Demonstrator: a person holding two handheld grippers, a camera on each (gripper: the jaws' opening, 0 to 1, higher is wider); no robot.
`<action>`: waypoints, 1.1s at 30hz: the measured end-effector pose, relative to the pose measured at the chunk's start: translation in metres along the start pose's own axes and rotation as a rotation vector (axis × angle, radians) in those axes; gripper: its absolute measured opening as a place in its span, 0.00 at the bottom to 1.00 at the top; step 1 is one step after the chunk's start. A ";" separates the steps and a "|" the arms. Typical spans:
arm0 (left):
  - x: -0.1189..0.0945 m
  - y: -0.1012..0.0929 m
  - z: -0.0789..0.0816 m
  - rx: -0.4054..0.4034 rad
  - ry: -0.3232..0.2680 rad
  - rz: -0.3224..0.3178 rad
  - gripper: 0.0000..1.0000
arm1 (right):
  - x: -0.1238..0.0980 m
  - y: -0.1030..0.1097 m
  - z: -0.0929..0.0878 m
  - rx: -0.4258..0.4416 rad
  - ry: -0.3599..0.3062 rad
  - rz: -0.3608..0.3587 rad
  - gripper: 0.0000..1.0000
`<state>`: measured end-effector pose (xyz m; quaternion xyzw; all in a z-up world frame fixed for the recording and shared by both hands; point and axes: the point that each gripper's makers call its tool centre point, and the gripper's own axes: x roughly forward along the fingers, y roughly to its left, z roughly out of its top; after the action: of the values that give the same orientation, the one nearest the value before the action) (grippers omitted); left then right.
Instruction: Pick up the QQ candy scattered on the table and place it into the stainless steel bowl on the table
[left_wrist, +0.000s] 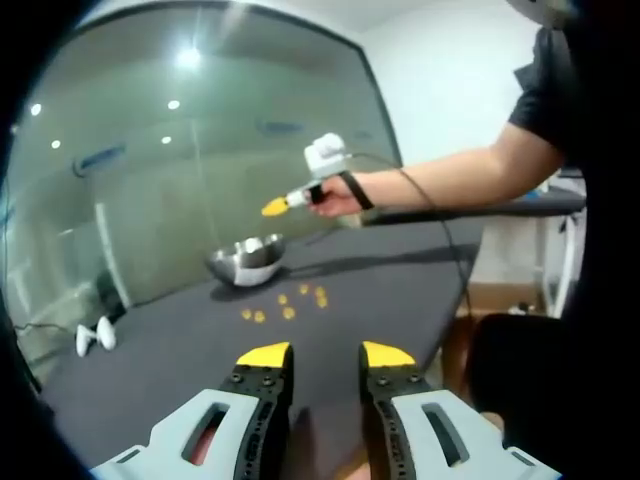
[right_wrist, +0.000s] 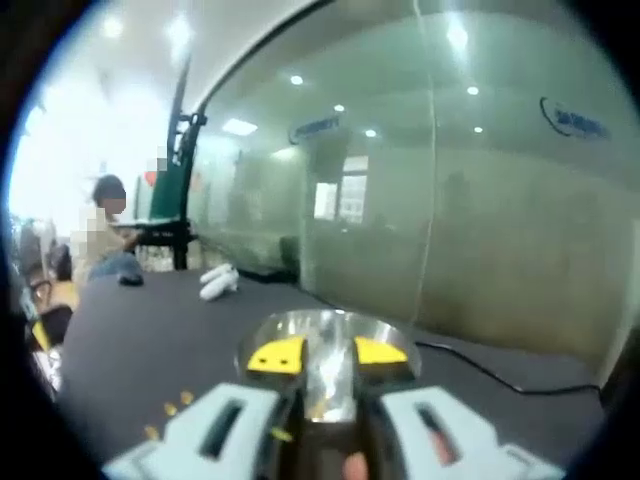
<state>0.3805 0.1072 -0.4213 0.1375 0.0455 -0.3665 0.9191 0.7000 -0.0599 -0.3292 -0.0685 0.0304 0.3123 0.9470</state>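
While candies (left_wrist: 284, 304) lie scattered, white controllers (left_wrist: 95, 336) sit well apart.

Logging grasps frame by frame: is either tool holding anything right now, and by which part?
Nothing is held. The left tool stands open and empty; the right tool, open above the round stainless steel bowl, is empty too.

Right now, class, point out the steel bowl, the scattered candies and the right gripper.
Bowl (left_wrist: 247, 262), left gripper view, on its outer wall.
Candies (left_wrist: 288, 312), left gripper view, on one piece mid-cluster.
Right gripper (left_wrist: 273, 207), left gripper view, on its yellow tips above the bowl.
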 end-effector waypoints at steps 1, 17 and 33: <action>0.000 0.000 0.000 0.000 0.000 0.000 0.28 | -0.004 0.002 0.000 0.005 -0.003 0.004 0.18; 0.000 0.000 0.003 -0.021 -0.019 -0.009 0.28 | -0.104 0.053 -0.040 -0.060 -0.064 0.116 0.17; 0.002 0.002 0.002 -0.021 -0.011 -0.002 0.28 | -0.150 0.086 -0.083 -0.083 -0.003 0.181 0.18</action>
<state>0.3832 0.1073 -0.4195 0.1260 0.0444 -0.3676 0.9203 0.5274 -0.0919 -0.4053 -0.1041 0.0219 0.3978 0.9113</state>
